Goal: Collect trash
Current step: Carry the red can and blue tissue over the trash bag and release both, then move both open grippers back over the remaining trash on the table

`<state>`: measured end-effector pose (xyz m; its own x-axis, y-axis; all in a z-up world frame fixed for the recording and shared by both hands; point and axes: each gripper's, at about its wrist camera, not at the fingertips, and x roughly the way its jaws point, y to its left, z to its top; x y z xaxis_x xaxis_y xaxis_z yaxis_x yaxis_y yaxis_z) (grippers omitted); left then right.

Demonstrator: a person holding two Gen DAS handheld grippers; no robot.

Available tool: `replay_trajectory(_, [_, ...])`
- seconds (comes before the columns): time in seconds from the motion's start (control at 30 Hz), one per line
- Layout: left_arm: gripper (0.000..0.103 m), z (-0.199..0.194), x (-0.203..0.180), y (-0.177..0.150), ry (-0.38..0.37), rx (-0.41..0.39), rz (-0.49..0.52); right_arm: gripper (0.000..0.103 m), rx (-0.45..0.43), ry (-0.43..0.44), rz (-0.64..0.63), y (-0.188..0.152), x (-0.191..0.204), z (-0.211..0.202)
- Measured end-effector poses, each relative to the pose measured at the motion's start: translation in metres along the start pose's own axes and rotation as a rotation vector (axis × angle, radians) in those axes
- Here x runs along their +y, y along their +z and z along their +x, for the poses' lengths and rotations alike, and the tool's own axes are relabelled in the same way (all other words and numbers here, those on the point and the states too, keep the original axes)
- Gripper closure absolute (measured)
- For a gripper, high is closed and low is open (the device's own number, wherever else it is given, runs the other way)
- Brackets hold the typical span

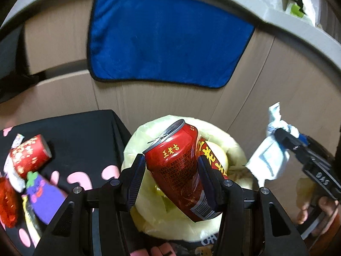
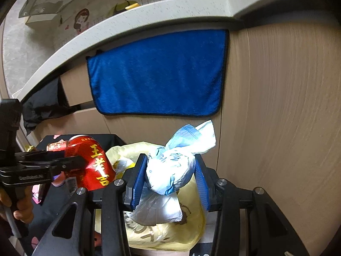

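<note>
The left gripper (image 1: 170, 170) pointed steeply down, its pads clamped on something. The right gripper (image 2: 170, 177), at its three o'clock, tilted down too, gripping likewise, fingers (image 1: 307, 215) wrapping the handle.

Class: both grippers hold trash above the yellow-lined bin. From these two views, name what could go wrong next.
1. The red can sits tilted in the left gripper; it might slip and miss the yellow bin bag.
2. The right gripper with its white wrapper bundle hangs close by; simultaneous drops could collide.
</note>
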<state>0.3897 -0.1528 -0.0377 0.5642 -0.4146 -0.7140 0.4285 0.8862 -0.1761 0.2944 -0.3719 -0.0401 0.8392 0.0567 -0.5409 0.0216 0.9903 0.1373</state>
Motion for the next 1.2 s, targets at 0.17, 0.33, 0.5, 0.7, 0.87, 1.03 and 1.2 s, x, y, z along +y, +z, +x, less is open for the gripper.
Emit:
replay_trajectory(0.17, [0.052, 0.044, -0.012, -0.002, 0.043, 0.059, 0.076, 0.062, 0.016, -0.017, 0.007, 0.001, -0.007, 0.012])
replay_trajectory(0.33, [0.051, 0.072, -0.014, -0.009, -0.013, 0.092, 0.079, 0.062, 0.038, -0.032, 0.01, -0.001, -0.011, 0.022])
replay_trajectory(0.5, [0.038, 0.057, 0.004, 0.0, -0.132, 0.072, -0.006, 0.062, 0.061, -0.013, 0.029, -0.005, -0.011, 0.034])
replay_trajectory(0.7, [0.033, -0.001, 0.034, 0.006, -0.108, -0.047, -0.08, 0.062, 0.075, 0.072, 0.057, -0.006, 0.01, 0.055])
replay_trajectory(0.87, [0.034, -0.055, 0.062, -0.011, -0.023, -0.115, -0.121, 0.062, 0.095, 0.147, 0.034, -0.007, 0.044, 0.08])
replay_trajectory(1.03, [0.034, -0.102, 0.093, -0.034, 0.097, -0.166, -0.146, 0.062, 0.231, 0.148, -0.022, -0.022, 0.078, 0.121])
replay_trajectory(1.2, [0.034, -0.127, 0.134, -0.058, 0.167, -0.178, -0.214, 0.061, 0.319, 0.092, -0.014, -0.044, 0.082, 0.138])
